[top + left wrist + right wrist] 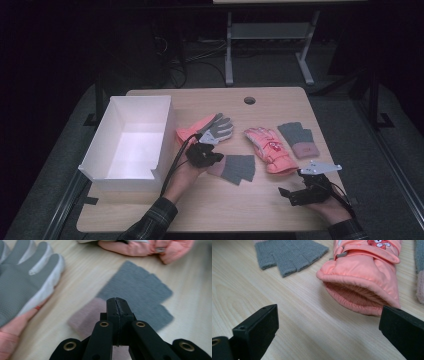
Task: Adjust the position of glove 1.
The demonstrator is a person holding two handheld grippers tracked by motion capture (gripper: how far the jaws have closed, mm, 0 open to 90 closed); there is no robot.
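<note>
1. Left claw (pixel 117 302): jaws pressed together, tip right over the seam between pink cuff and grey body of the near knit glove (pixel 140 290). Can't tell if any cloth is pinched. Right claw (pixel 327 322): jaws wide apart, nothing between them, hovering low over the table (pixel 210 210).
2. White box (pixel 165 125): just left of the left claw, open top.
3. Palm-up padded glove (pixel 20 285): just beyond the left claw, grey palm showing.
4. Second padded glove (pixel 362 272): straight ahead of the right claw, cuff opening facing it, near.
5. Far knit glove (pixel 297 137): beyond the right claw, past the second padded glove.
6. Risks, my read:
 - left claw may have only a thin fold of knit, or none, so the glove slips out on lift;
 - knit could snag on the jaw edges;
 - on the way to the white box the dangling glove could drag over the palm-up padded glove.
7. Labels: red bow patch (pixel 378 243) on the second padded glove, small red tag (pixel 38 307) on the palm-up one. No readable writing.
</note>
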